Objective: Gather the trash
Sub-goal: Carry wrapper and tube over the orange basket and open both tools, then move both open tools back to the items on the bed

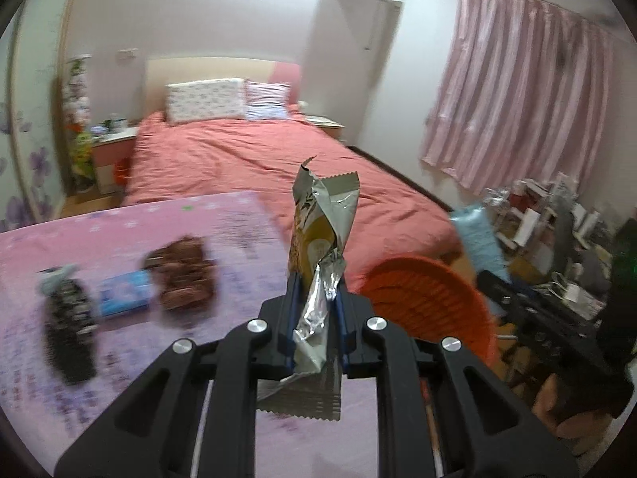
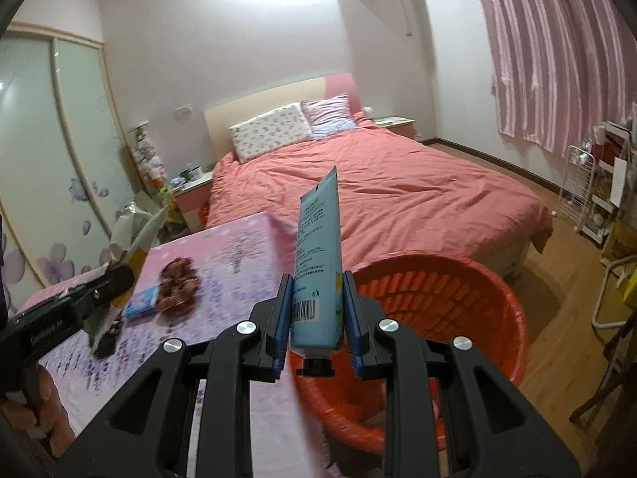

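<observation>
Wrapper (image 1: pixel 318 239) is gripped by left claw (image 1: pixel 316 294), tube (image 2: pixel 318 263) by right claw (image 2: pixel 318 310), beside basket (image 2: pixel 497 306).

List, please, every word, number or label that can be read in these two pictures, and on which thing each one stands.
Nothing can be read with certainty.
Light blue tube in the right tool: lines of small print and barcode digits, too small to read.
Silver snack wrapper in the left tool: dark marks, too blurred.
Side of the left tool, seen from the right wrist: pale lettering, not legible.
Blue packet on the table: blurred.
</observation>
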Available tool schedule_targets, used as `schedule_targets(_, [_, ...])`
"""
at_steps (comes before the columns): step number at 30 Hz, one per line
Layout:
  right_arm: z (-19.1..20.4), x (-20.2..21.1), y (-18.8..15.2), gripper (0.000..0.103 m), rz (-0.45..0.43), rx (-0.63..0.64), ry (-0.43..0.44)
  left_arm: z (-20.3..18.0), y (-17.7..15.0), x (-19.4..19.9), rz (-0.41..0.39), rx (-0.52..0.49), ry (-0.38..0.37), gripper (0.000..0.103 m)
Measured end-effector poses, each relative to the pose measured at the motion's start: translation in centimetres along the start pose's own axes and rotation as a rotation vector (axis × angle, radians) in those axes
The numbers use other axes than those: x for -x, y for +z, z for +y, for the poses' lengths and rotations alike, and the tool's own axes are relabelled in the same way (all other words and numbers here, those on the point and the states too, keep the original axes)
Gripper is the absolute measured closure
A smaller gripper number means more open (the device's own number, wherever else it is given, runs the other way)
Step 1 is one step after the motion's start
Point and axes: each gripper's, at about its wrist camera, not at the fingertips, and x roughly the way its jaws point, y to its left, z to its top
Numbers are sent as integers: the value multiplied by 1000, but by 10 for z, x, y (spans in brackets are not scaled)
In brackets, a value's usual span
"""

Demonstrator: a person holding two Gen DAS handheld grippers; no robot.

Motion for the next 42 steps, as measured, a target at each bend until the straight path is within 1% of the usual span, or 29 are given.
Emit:
schedule_targets(4, [-30,-9,6,78,-1,-48,-28,-41,0,-36,41,-29,-84,86])
schedule_targets(7, [-48,-19,5,78,13,-83,-44,-67,-4,-64,76,-59,-123,85])
schedule_targets(9, [-59,-29,2,78,35,-95,-49,-81,-8,-84,108,-88,-136,82])
schedule_targets(10, [-65,-35,0,78,48,-101,-62,-87,-12,-95,126,-102,-125,76])
schedule_targets(11, [-69,-38,-2,77,58,-108,-70,-91,-16,-106,148,-114,-114,63])
schedule_targets(12, [-74,-43,-5,76,74,-119,-71,-92,-18,-113,161,-116,-108,59])
schedule_targets(14, [-79,-47,-9,61,86,-135,-78,-88,-24,-123,181,-112,-81,53])
schedule_targets(15, [-81,-46,-12,58,77,-141,-84,-84,-27,-124,187,-109,-77,51])
schedule_targets(17, [-83,-43,-13,47,70,-146,-97,-75,-34,-124,185,-109,-40,40])
schedule_targets(18, [-82,-42,-14,44,69,-149,-106,-70,-36,-122,183,-110,-23,36])
schedule_targets(19, [-81,-41,-14,36,69,-150,-115,-61,-38,-118,179,-111,3,27])
schedule_targets(20, [-78,-39,-15,29,69,-146,-124,-55,-40,-115,173,-111,30,14])
schedule_targets(22, [-75,-39,-17,20,75,-131,-138,-44,-45,-103,155,-115,101,6])
schedule_targets(23, [-73,-40,-16,15,76,-124,-144,-36,-48,-97,145,-119,138,4])
schedule_targets(25, [-67,-38,-18,13,71,-106,-145,-21,-54,-87,147,-115,194,4])
schedule_targets(28, [-50,-33,-24,3,56,-69,-172,13,-65,-71,172,-70,272,4])
schedule_targets(30, [-37,-31,-28,3,48,-38,-186,40,-71,-60,184,-31,315,4])
schedule_targets(34, [-9,-31,-39,3,49,28,-178,103,-86,-33,185,63,382,4])
schedule_targets(38, [22,-36,-48,3,75,94,-133,161,-95,-3,162,124,477,4])
schedule_targets(39, [29,-39,-50,3,88,102,-113,179,-97,3,160,154,491,4])
schedule_targets(40, [35,-41,-52,3,99,107,-100,190,-99,8,154,174,496,4])
schedule_targets(42, [48,-44,-56,3,119,112,-71,214,-101,13,150,223,518,8])
